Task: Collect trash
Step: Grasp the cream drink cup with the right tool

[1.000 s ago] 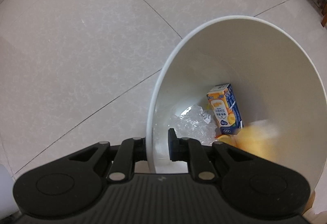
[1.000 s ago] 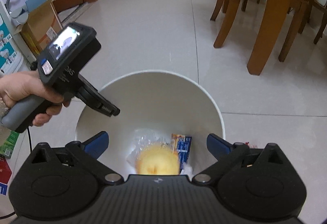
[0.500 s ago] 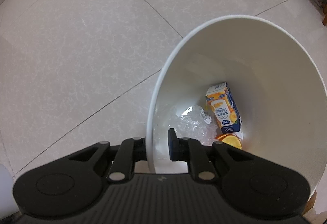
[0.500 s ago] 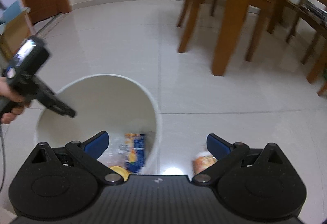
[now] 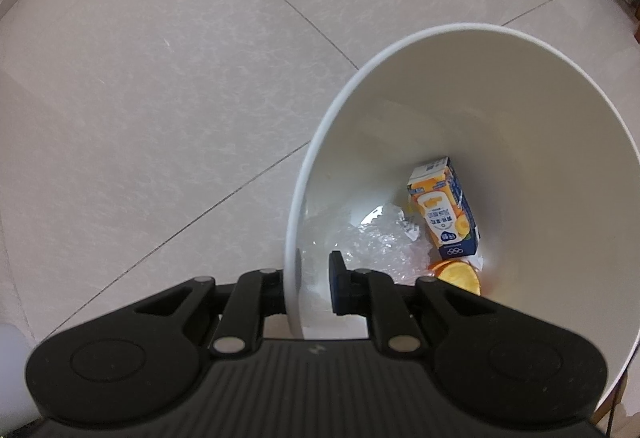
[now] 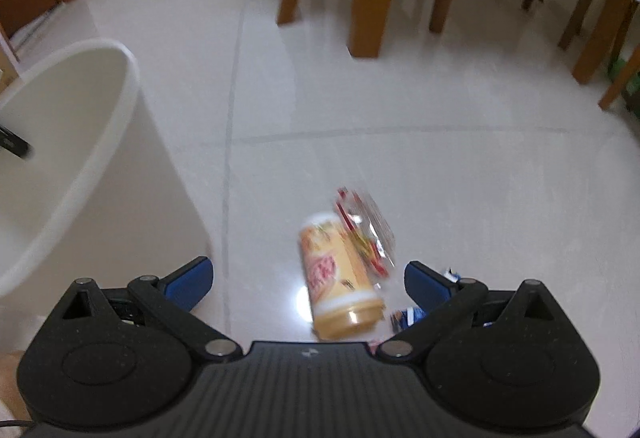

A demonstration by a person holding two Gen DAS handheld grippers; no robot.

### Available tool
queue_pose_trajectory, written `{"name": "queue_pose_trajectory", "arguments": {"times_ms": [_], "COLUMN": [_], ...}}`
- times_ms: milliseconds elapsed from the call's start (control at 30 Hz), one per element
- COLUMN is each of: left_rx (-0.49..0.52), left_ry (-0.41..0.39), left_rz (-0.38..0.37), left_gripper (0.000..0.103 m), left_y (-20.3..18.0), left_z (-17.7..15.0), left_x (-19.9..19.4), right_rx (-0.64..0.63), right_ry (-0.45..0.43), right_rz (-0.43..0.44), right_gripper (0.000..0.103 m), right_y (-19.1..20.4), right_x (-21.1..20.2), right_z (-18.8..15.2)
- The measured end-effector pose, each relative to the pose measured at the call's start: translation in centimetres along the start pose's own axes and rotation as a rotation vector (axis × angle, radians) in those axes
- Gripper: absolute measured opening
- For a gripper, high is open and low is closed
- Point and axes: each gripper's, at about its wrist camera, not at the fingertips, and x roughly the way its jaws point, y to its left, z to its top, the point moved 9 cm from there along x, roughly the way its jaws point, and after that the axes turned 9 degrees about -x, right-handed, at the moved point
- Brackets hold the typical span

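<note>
My left claw is clamped on the near rim of the white trash bin, steadying it; a juice carton, crumpled clear plastic and an orange piece lie inside. My right claw hangs empty, jaws wide apart, above a yellow snack canister lying on the floor tiles beside the bin, a red-printed wrapper touching it. I judge this the next pickup: lower, straddle the canister, close.
</note>
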Motion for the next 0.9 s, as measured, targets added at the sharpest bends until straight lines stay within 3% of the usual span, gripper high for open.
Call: {"name": "queue_pose_trajectory", "arguments": {"times_ms": [167,467,767,900], "left_rx": [0.015,0.039,0.044,0.042], "left_ry": [0.0,-0.005,-0.007,-0.007], "left_rz": [0.02,0.049,0.058,0.056], "left_gripper": [0.012,0.013,0.013,0.013], "left_y": [-0.1,-0.6,-0.7,-0.7], "left_z": [0.0,-0.1,-0.1,0.0], "left_x": [0.1,0.4,0.7,0.7], "right_rx": [0.01,-0.095,-0.149,-0.161], "right_ry": [0.059,0.212,0.298,0.315], "right_rz": [0.01,0.019,-0.001,-0.01], "right_gripper": [0.103,0.099,0.089,0.079], "right_y": [-0.9,-0.4,0.1,0.0], "right_x": [5.2,14.6,18.3,18.4], "right_z": [-1.6,-2.5,-2.8,-2.9]}}
